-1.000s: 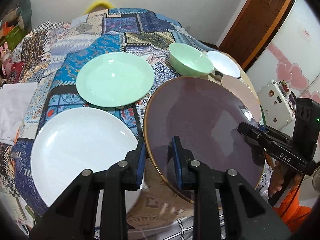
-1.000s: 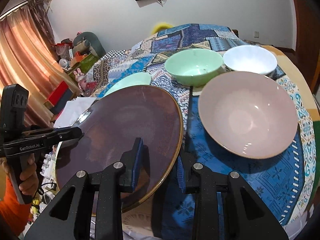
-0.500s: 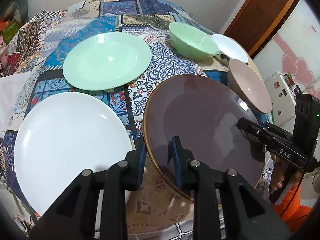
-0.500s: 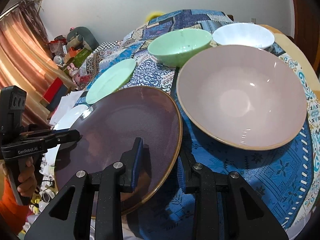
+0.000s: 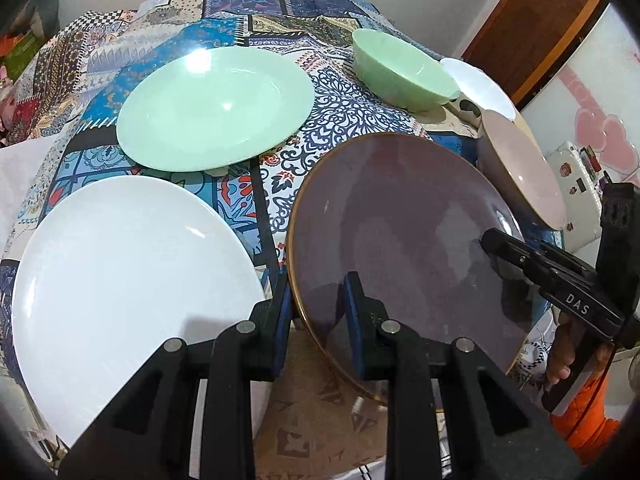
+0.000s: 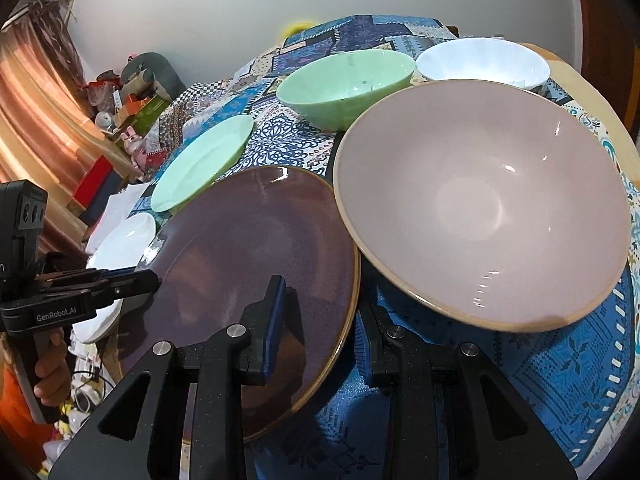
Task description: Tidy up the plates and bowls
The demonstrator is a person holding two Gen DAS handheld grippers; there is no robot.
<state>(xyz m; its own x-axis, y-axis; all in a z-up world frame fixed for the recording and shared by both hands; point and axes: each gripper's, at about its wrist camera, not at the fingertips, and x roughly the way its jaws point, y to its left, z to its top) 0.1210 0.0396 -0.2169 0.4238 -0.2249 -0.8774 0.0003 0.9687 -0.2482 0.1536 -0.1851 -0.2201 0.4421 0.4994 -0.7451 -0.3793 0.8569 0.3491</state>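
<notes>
A dark purple plate (image 5: 400, 232) with a gold rim is held between both grippers, above the table's near edge. My left gripper (image 5: 316, 296) is shut on its left rim. My right gripper (image 6: 320, 312) is shut on its right rim; the plate (image 6: 248, 248) fills the lower left of the right wrist view. A white plate (image 5: 120, 280) lies left of it and a green plate (image 5: 216, 108) behind. A pink bowl (image 6: 480, 200) sits right beside the purple plate, with a green bowl (image 6: 348, 84) and a white bowl (image 6: 480, 64) behind.
The table wears a patchwork blue cloth (image 5: 344, 108). A white cloth (image 5: 20, 168) lies at the far left. A curtain (image 6: 36, 112) and clutter stand beyond the table's left side. A door (image 5: 536, 28) is at the back right.
Both grippers with the purple plate have moved forward and lower over the table. The pink bowl and the green plate now look much nearer.
</notes>
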